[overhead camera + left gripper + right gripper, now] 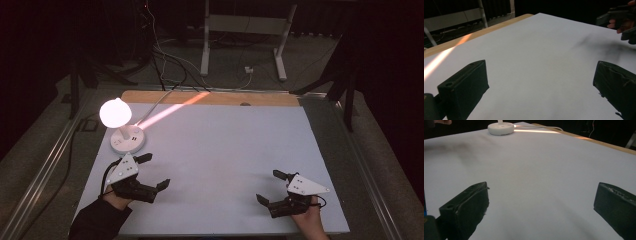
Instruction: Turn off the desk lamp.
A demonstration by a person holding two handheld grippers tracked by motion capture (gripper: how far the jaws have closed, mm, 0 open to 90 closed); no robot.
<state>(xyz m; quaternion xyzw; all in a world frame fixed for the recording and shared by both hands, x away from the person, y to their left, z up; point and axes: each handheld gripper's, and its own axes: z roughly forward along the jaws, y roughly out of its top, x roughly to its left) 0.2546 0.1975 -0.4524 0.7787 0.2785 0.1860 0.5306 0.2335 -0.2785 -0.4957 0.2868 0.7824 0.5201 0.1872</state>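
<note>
Lamp (120, 127) sits at about 10 o'clock on the tabletop (215, 150), lit, round white base flat, white cable running off the far edge toward 12. In the right gripper view I see the same base (500, 128) far ahead at the top. It's the nearest thing to my left gripper (154, 172), which hovers just at 5 o'clock of the base, apart from it, jaws spread wide and holding nothing. My right gripper (272, 187) is over at 4 o'clock of the tabletop, well apart from the lamp, jaws also released and empty; both gripper views show bare white surface between the jaws.

Risks as I judge them: the lamp looks top-heavy, with a bright shade on a thin stem, so a push high on it from my left gripper could tip it. Glare from the shade washes out the high view there, so I could misjudge where the stem is and clip the base instead. The cable could snag or drag if I slide the base toward 6. Jaws low over the tabletop could scrape the sheet.
</note>
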